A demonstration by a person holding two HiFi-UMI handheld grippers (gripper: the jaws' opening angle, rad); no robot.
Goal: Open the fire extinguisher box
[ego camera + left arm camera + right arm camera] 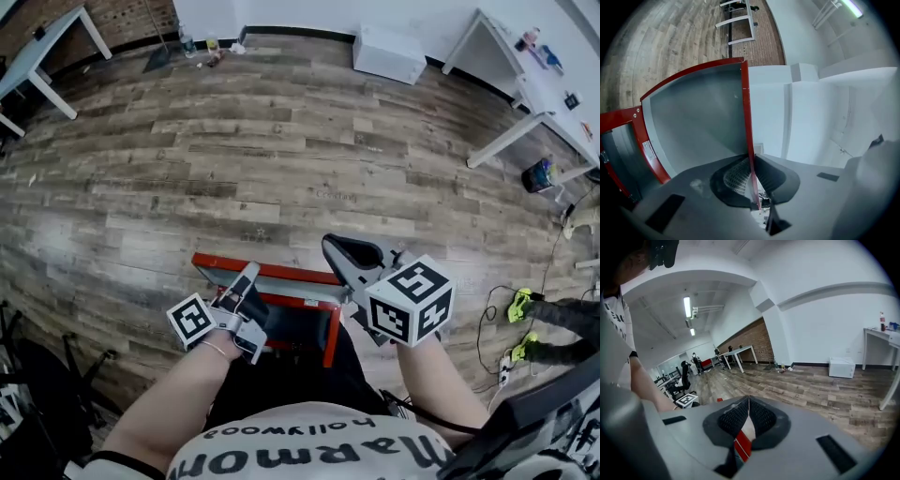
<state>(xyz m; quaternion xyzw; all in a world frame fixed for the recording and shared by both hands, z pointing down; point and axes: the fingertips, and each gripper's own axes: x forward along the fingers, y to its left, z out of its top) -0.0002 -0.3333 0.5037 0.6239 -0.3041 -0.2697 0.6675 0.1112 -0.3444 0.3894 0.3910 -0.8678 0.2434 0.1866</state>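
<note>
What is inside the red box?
Only a dark space shows inside the red fire extinguisher box. No extinguisher is visible, but the left gripper, shut on its open door, covers part of the inside.

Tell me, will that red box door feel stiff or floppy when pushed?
Probably stiff: the door looks flat and straight-rimmed where the left tongs pinch its edge. Likely light, being thin. It should swing, not bend, as it stands open.

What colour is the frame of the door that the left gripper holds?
The door frame is red; the left gripper view shows it best.
</note>
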